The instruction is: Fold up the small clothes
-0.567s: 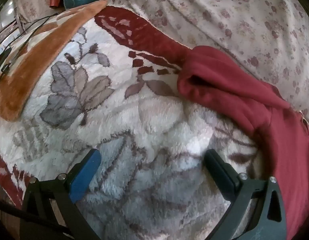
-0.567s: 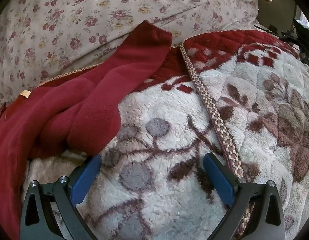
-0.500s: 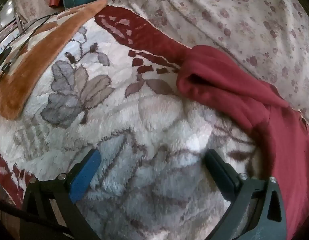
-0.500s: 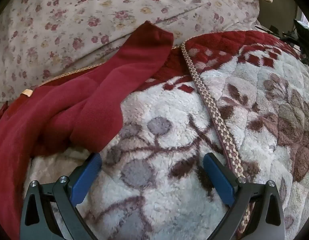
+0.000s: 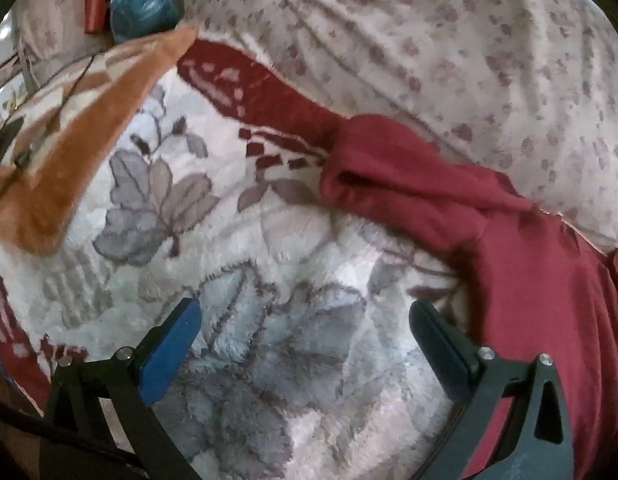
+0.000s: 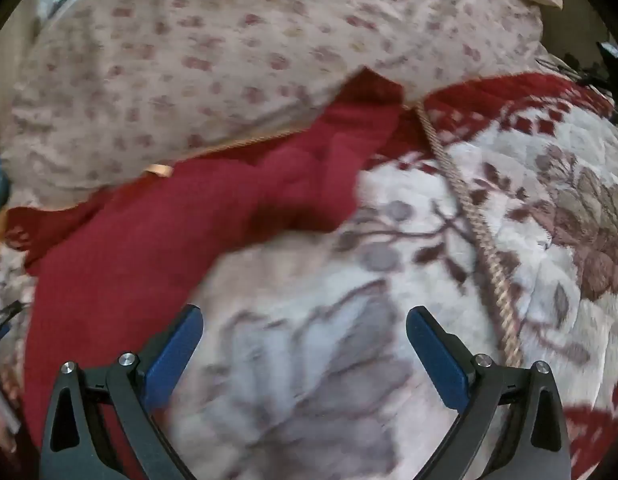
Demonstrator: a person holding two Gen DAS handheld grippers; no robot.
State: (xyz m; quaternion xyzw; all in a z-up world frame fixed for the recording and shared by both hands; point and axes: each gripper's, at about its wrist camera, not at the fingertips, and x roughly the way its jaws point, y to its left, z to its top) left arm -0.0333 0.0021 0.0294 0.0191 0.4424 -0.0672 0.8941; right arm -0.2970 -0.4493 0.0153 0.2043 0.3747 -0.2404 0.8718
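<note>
nearest each lens, the left gripper and right gripper hang with jaws spread wide and nothing between them, over the plush floral blanket. one red garment lies rumpled between them, its sleeve reaching the flowered sheet beyond. risk: deep pile could snag in a pinch, lifting blanket with cloth. count: two grippers, one garment.

Bedding lying around the work area
A fluffy leaf-patterned blanket is lying against a floral sheet; a teal bag is sitting beyond an orange blanket.
</note>
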